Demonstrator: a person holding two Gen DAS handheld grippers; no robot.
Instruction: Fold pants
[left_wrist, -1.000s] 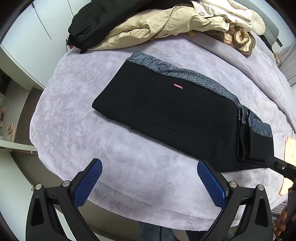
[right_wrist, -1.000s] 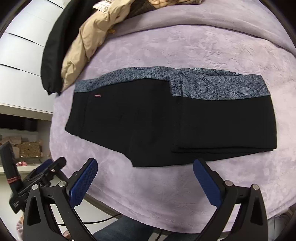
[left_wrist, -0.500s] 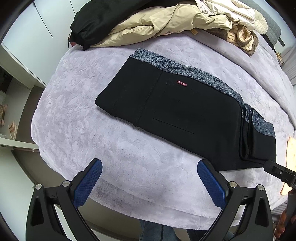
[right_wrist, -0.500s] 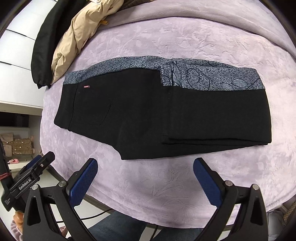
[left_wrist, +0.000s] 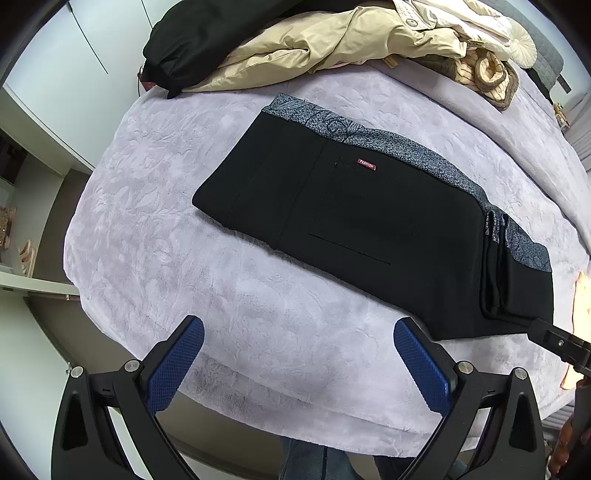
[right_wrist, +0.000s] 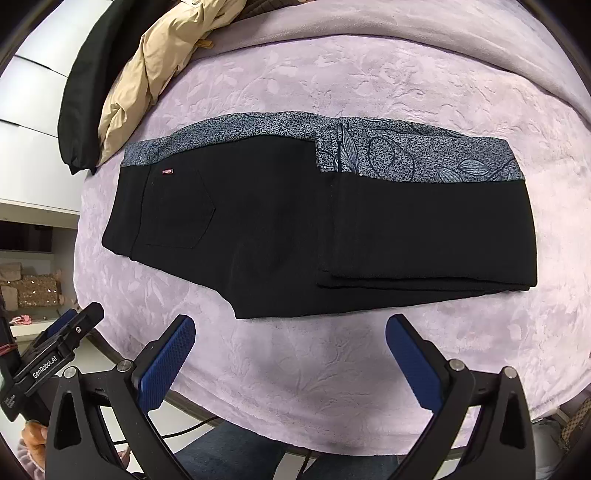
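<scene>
left hand-held gripper (left_wrist: 299, 354) spread, empty | right hand-held gripper (right_wrist: 290, 350) spread, empty | pants (right_wrist: 317, 229) folded, long axis left-right, waistband far side

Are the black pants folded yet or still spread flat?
Folded. The black pants lie as a compact rectangle on the purple blanket, with stacked layers showing at the right end and the patterned side stripe doubled over itself.

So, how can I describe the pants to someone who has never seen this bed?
Find the bed with the lilac plush blanket. In its middle lie flat black pants, folded, apart from the heaped jackets at the far edge. Only the pants carry a blue-grey patterned band and a tiny red label.
</scene>
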